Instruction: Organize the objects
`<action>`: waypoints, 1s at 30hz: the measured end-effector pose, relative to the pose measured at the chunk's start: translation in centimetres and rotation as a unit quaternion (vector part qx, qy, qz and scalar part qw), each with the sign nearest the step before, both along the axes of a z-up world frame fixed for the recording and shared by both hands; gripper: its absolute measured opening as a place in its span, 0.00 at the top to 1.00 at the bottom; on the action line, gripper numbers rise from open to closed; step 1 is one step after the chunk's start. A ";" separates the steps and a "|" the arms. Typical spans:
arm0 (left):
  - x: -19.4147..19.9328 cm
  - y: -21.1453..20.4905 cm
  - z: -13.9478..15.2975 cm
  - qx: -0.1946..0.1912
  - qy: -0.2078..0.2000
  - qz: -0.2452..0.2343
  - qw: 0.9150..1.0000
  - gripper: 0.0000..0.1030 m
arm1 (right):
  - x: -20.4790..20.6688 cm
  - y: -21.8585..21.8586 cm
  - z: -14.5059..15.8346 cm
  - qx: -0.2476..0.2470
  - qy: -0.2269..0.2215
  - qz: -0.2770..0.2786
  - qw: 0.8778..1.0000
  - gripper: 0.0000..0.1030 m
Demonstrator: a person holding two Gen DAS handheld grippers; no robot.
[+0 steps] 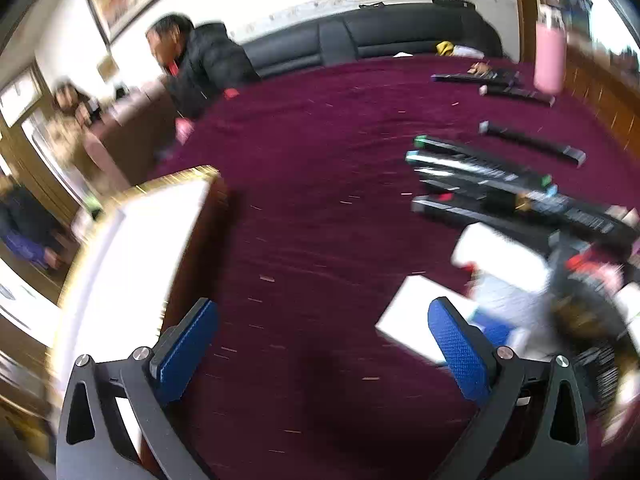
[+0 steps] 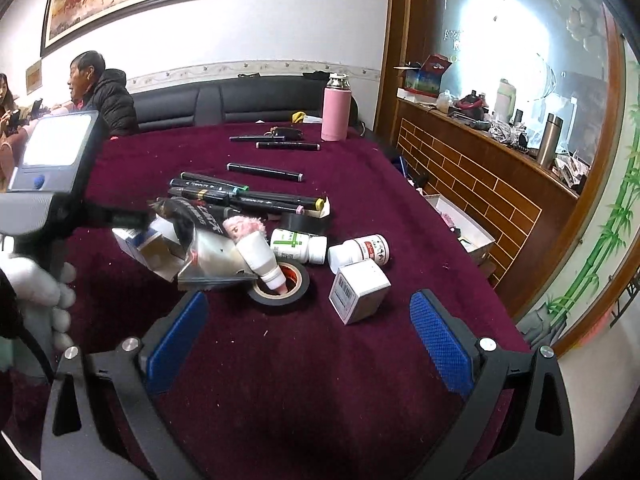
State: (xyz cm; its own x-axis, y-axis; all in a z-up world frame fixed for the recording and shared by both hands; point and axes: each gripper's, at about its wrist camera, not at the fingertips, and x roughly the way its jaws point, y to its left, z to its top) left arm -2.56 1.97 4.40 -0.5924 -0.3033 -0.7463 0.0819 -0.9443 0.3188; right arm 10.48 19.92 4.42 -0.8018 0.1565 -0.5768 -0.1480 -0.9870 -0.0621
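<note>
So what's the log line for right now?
left tool: open, empty | right tool: open, empty | markers, bottles, tape: unsorted

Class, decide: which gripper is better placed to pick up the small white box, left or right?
Right. The right gripper is open with the small white box just ahead; the left gripper faces bare cloth.

Motion blur is smearing the whole left wrist view: the white box at the left and the pile of small packages at the right are showing no readable shape or print. In the right wrist view, the other handheld gripper is hiding part of the clutter, and the bottle labels are staying too small to read
</note>
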 end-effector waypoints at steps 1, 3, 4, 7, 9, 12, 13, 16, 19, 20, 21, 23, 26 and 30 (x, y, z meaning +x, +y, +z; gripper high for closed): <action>0.1 -0.3 -0.1 -0.025 0.002 -0.004 1.000 0.01 | 0.0 0.0 0.1 -0.003 0.001 0.000 1.000 0.01; 0.3 -1.3 -0.2 -0.051 -0.003 -0.004 0.999 0.01 | 0.2 -0.1 0.4 -0.003 0.010 0.001 1.000 0.01; 0.5 -2.2 0.1 -0.032 -0.004 0.000 0.999 0.01 | 0.3 -0.2 0.6 0.001 0.016 0.002 1.000 0.01; 0.5 -4.2 1.1 0.053 -0.004 0.024 0.998 0.01 | 0.2 -0.5 1.3 0.001 0.024 0.004 1.000 0.01; -0.4 -3.9 1.6 0.061 0.009 0.038 0.997 0.01 | 0.1 -0.6 1.6 -0.002 0.026 0.008 1.000 0.01; -2.3 -1.1 1.8 0.021 0.013 0.017 1.000 0.01 | 0.1 -0.8 1.7 0.000 0.024 0.008 1.000 0.01; -2.8 0.0 1.5 0.002 0.005 0.001 1.000 0.01 | 0.1 -0.8 1.7 -0.001 0.023 0.007 1.000 0.01; -3.0 3.7 -0.6 -0.100 -0.014 -0.051 0.994 0.01 | 0.1 -0.3 1.7 -0.007 0.020 0.000 1.000 0.01; -1.5 4.4 -1.2 -0.153 -0.001 -0.081 0.985 0.01 | 0.0 0.0 2.0 -0.009 0.022 -0.004 1.000 0.01; -1.0 4.0 -0.8 -0.160 0.002 -0.084 0.984 0.01 | 0.0 -0.1 2.1 -0.008 0.023 -0.003 1.000 0.01; -0.7 3.4 -0.4 -0.163 -0.001 -0.089 0.983 0.01 | 0.0 -0.1 2.3 -0.006 0.024 0.000 1.000 0.01; -0.2 2.0 -0.3 -0.178 -0.007 -0.094 0.980 0.01 | -0.2 -0.5 2.3 -0.002 0.025 0.006 1.000 0.01; 0.0 -1.1 0.2 -0.139 -0.025 -0.085 0.986 0.01 | -0.5 -0.9 2.5 -0.008 0.027 0.012 1.000 0.01; 0.4 -3.1 2.3 0.002 -0.010 -0.143 0.990 0.01 | -0.8 -0.9 2.9 -0.016 0.027 0.015 0.999 0.01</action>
State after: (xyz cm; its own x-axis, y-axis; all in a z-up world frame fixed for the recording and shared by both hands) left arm -2.19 -1.13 6.68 -0.6385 -0.1222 -0.7598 -0.1961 -0.9289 0.3142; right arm 9.70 19.01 7.30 -0.8362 0.1138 -0.5365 -0.1204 -0.9925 -0.0227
